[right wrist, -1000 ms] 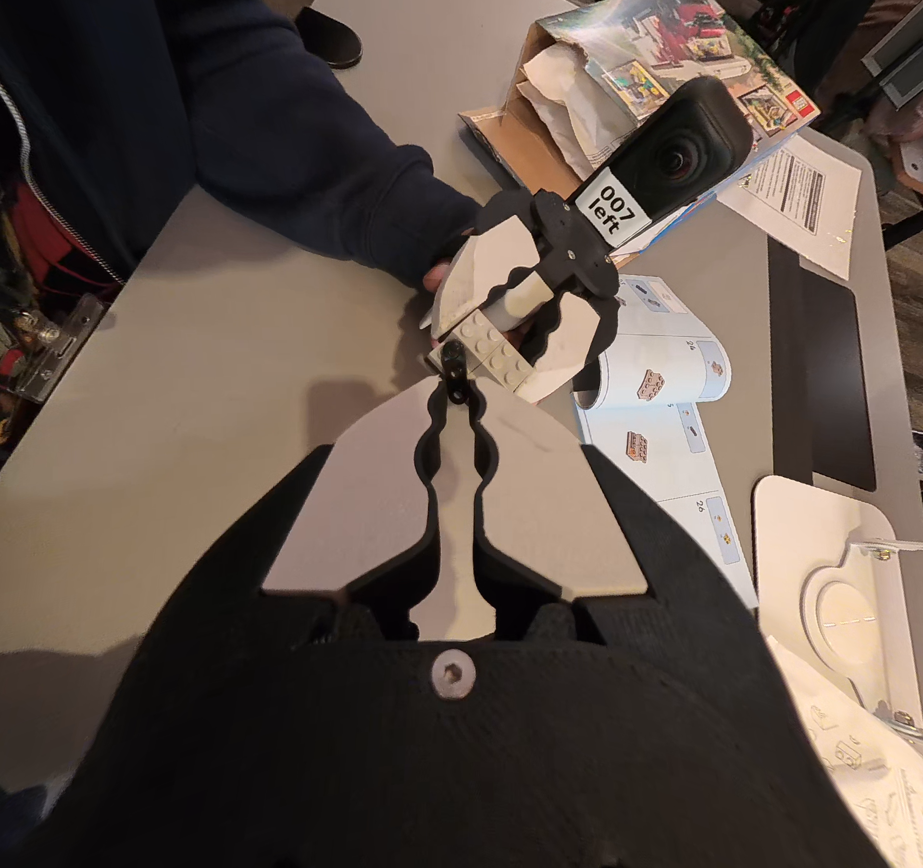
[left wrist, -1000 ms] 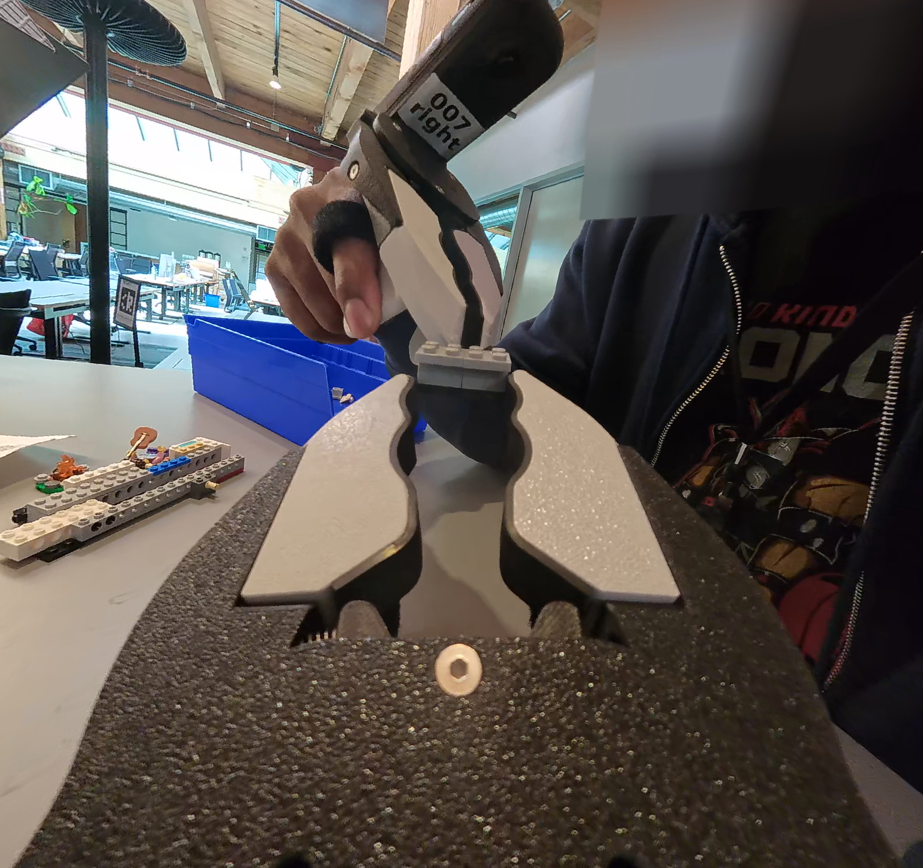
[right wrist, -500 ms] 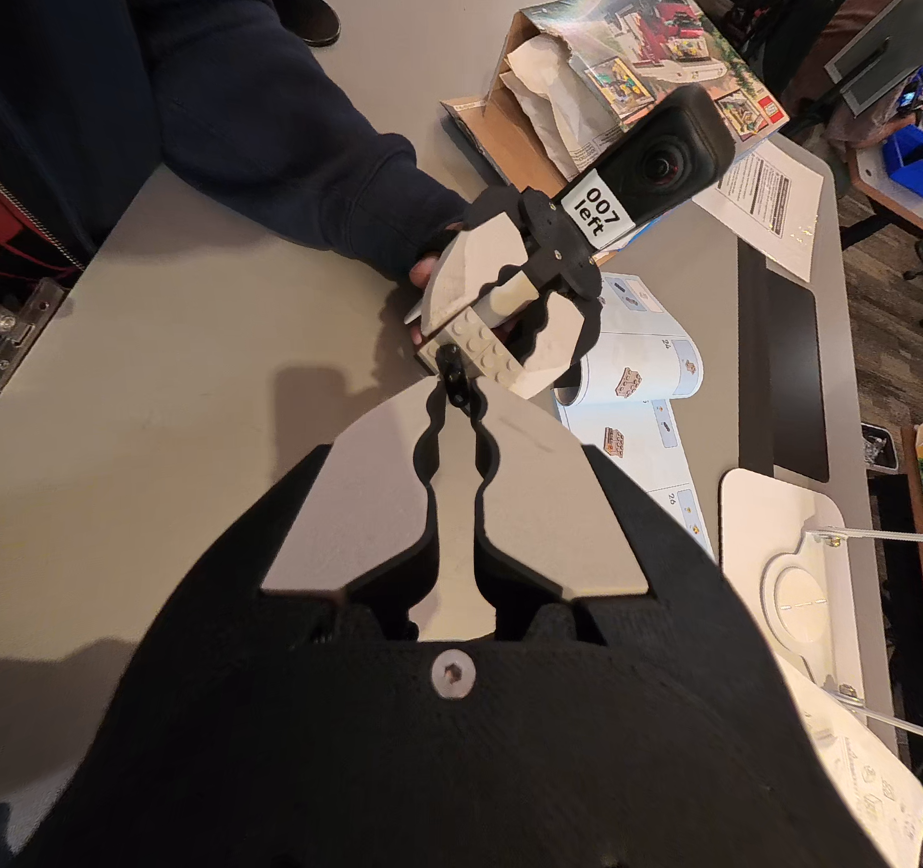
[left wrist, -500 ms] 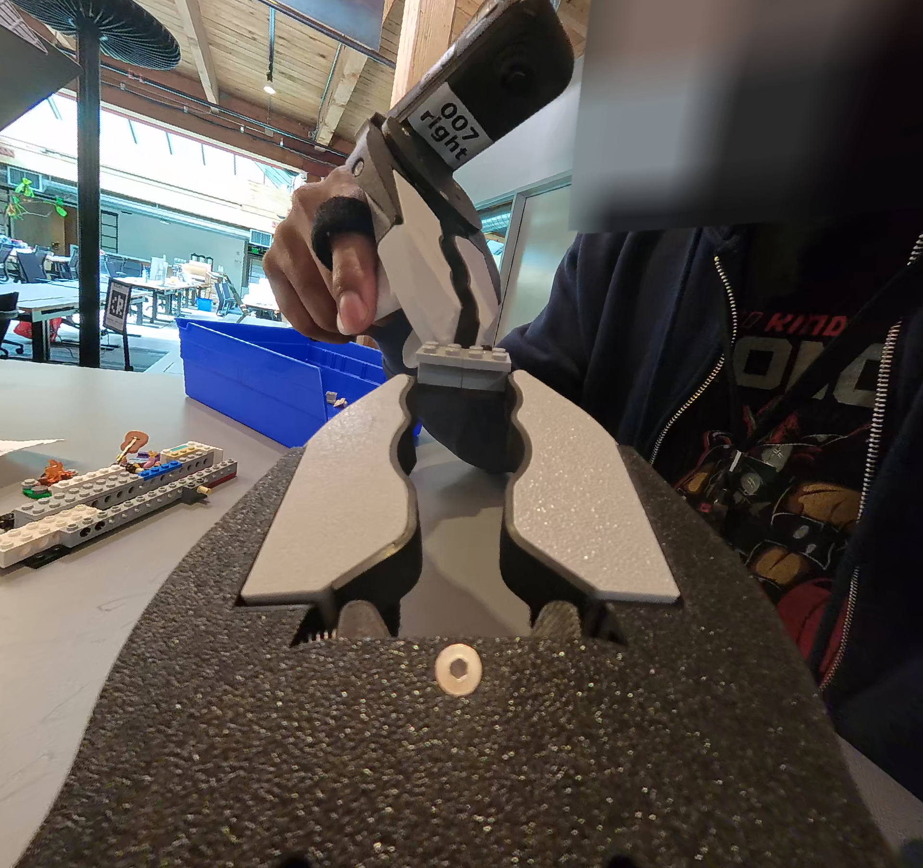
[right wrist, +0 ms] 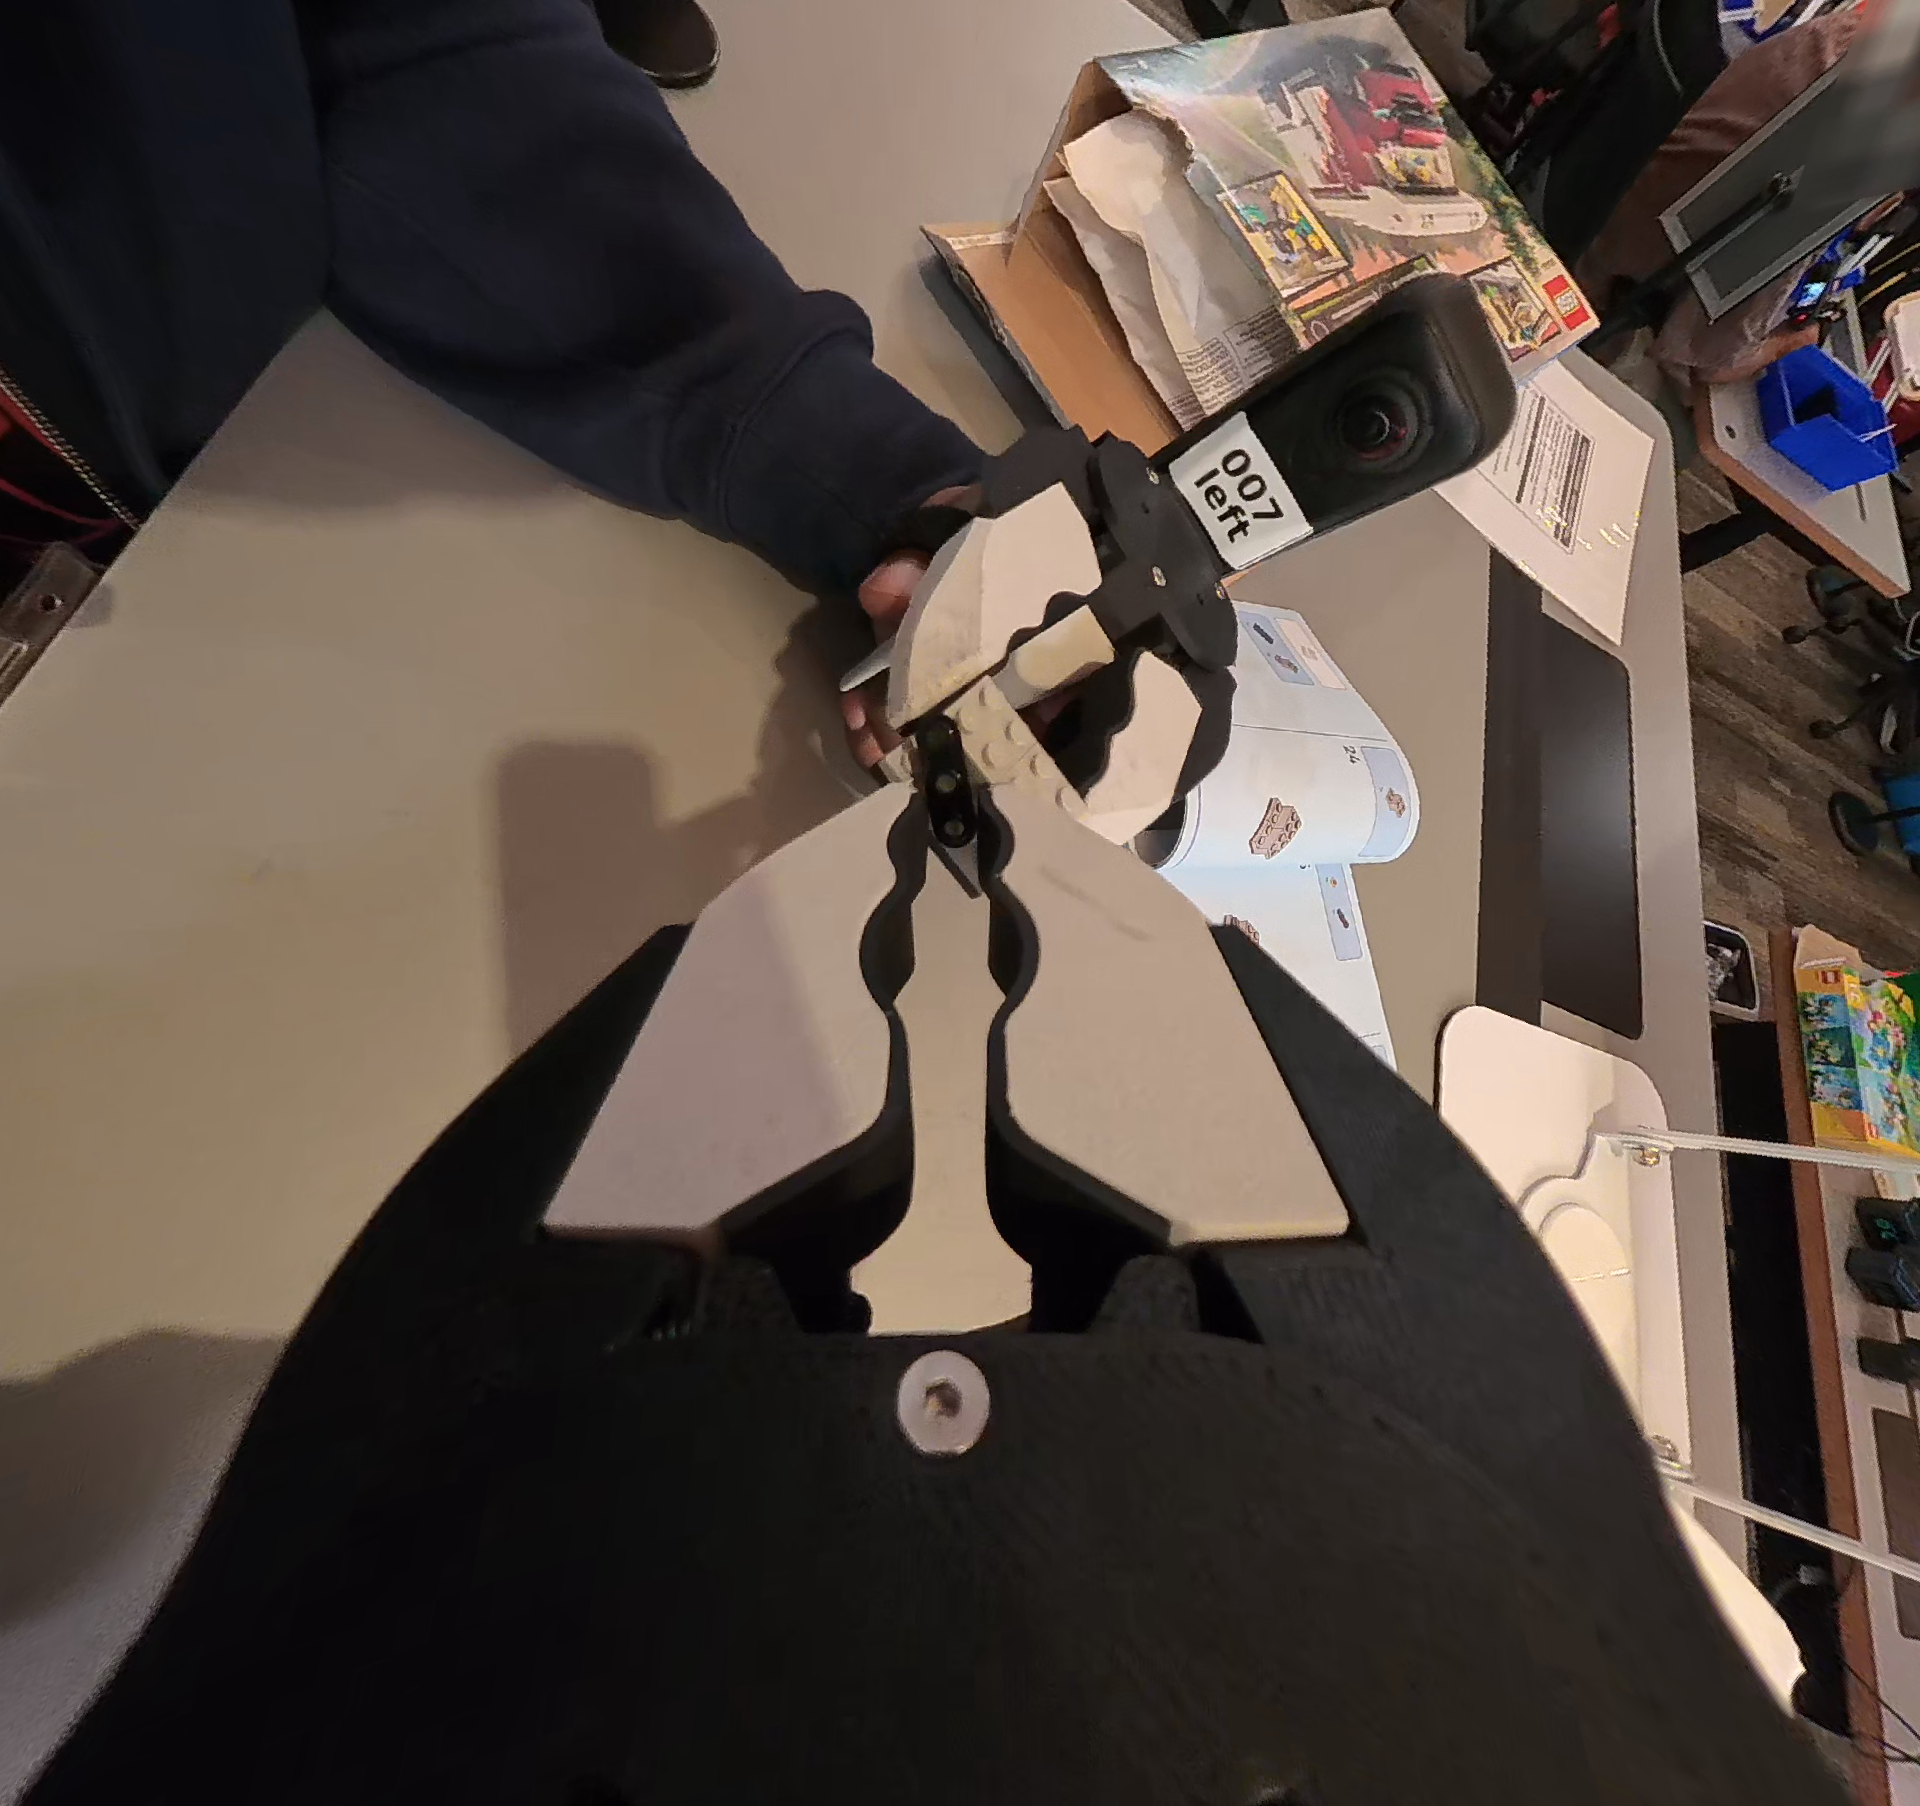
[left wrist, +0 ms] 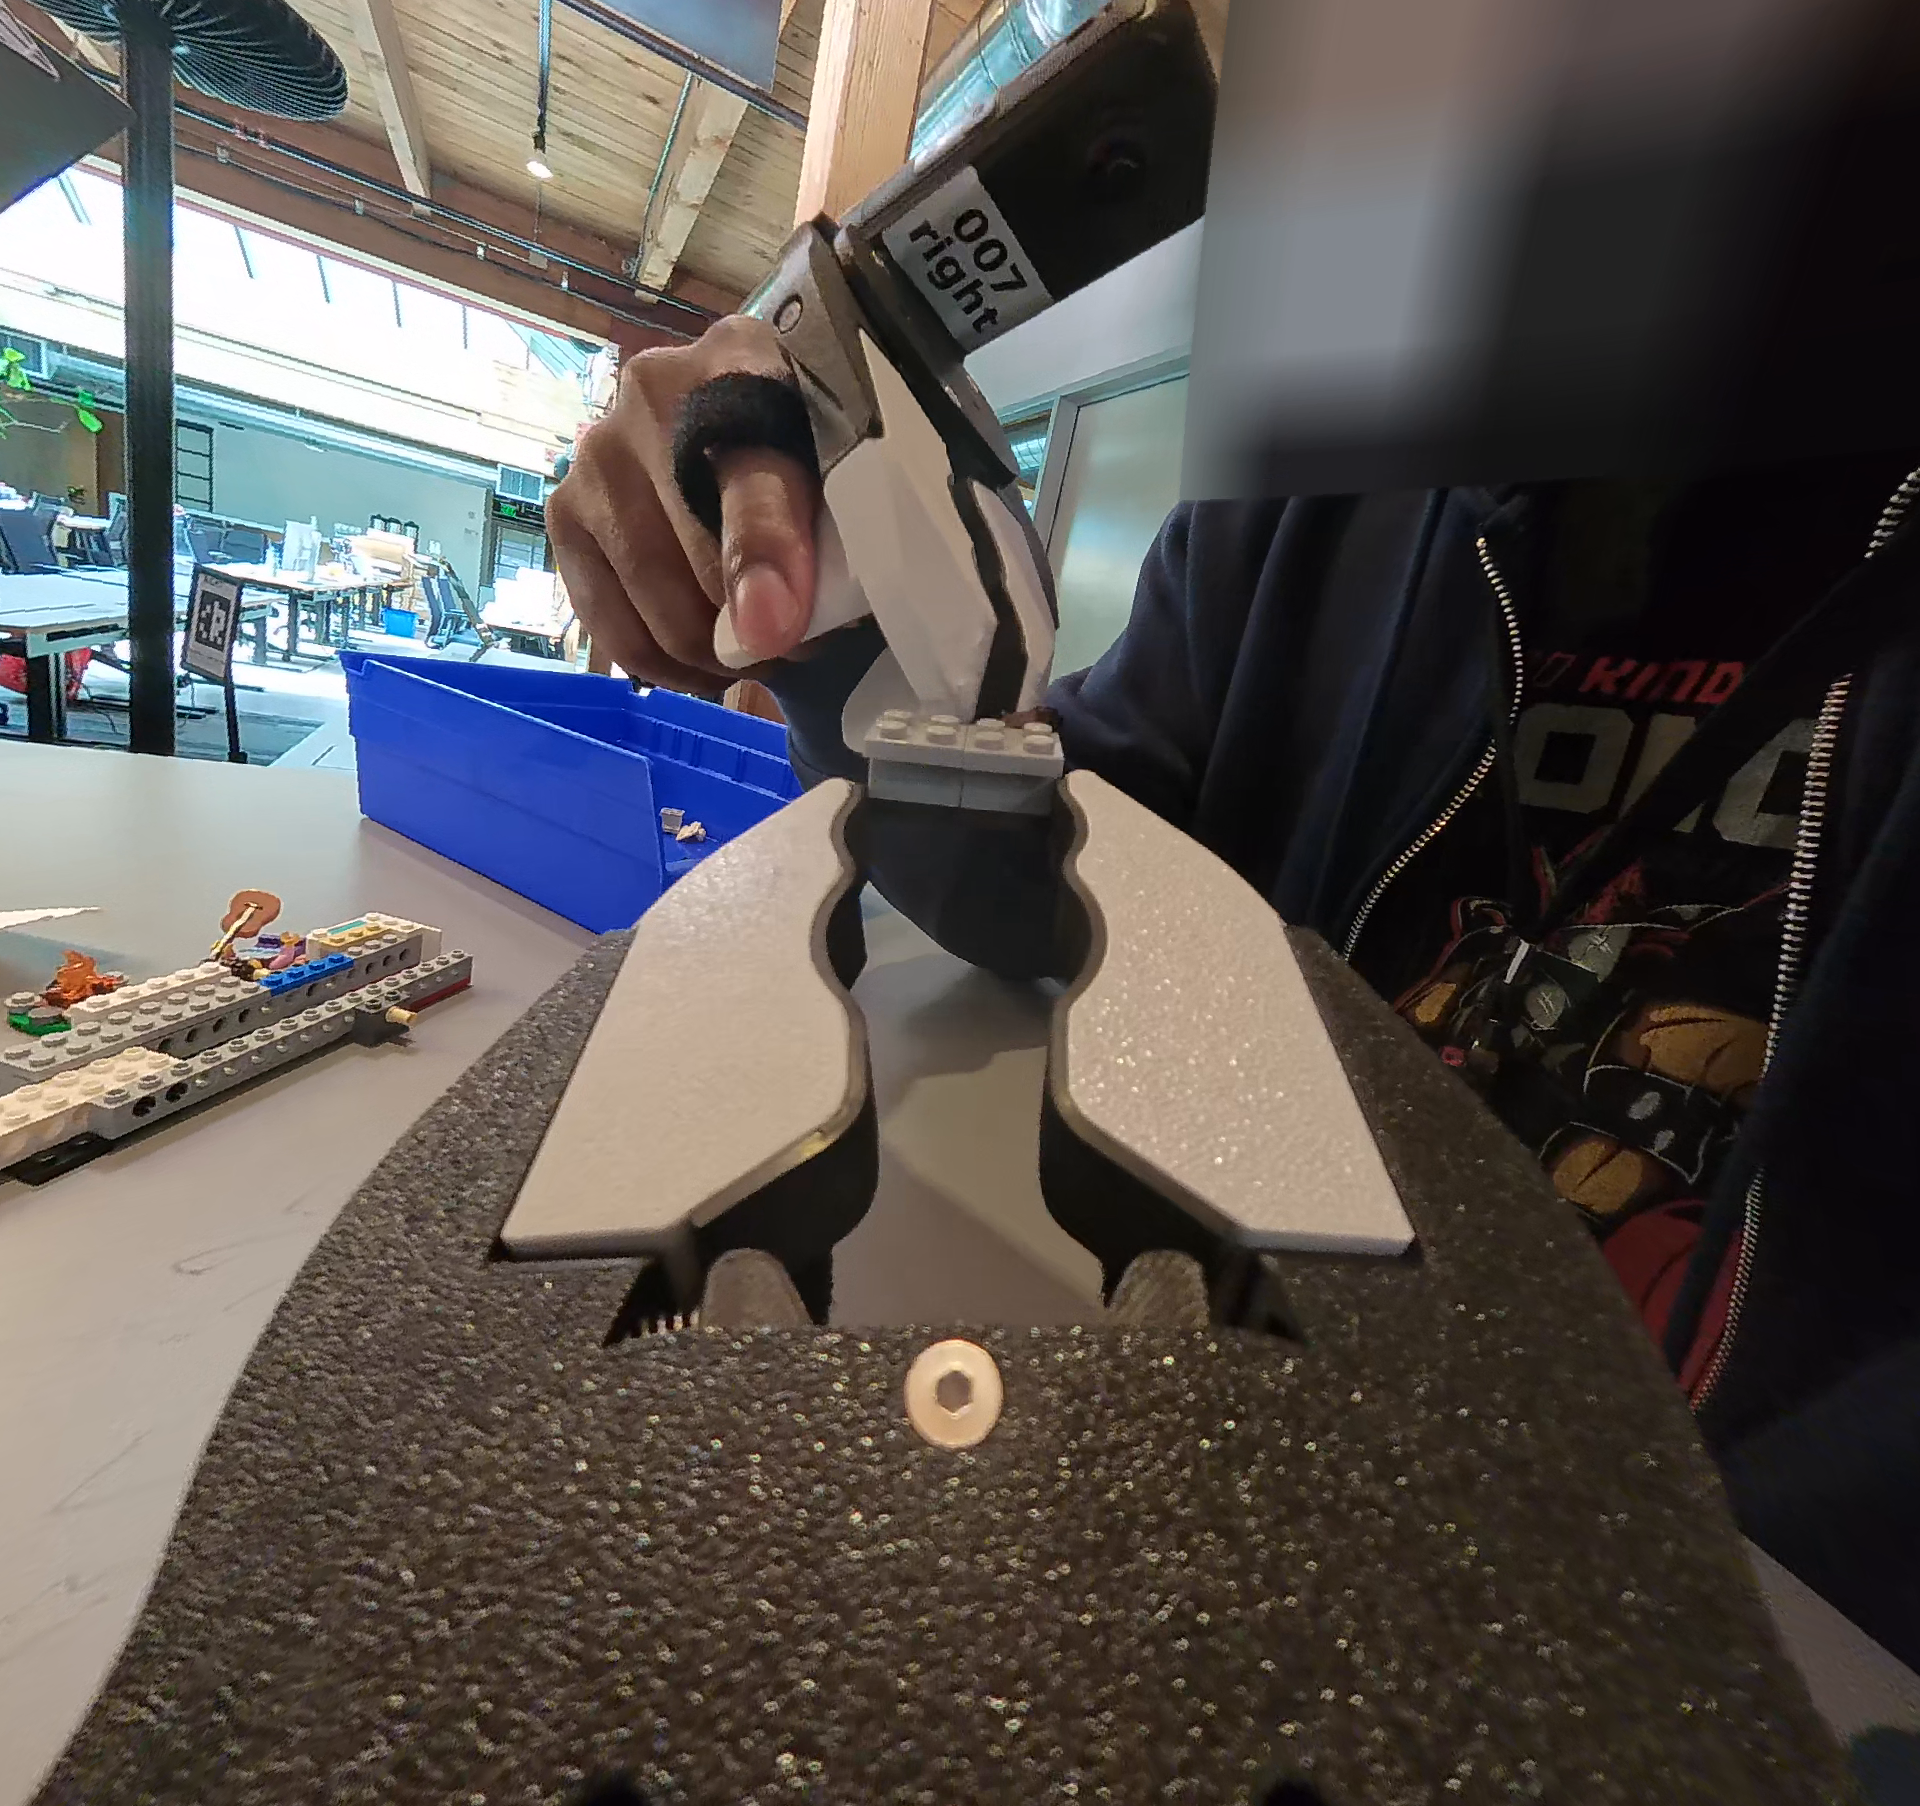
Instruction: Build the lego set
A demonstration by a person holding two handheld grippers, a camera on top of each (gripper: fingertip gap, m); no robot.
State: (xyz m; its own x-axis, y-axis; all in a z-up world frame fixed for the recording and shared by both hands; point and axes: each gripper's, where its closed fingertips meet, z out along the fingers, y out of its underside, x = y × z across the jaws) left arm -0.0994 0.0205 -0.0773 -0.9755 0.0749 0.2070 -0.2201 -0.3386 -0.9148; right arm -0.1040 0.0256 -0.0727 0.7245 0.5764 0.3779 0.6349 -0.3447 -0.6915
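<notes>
Grey brick stack pinched by left gripper, right gripper pinching black piece, above grey table

Matt grey plastic studded brick assembly, glossy blue plastic bin, smooth matt grey bench, torn cardboard box, paper booklet, bare wood ceiling beams
</notes>
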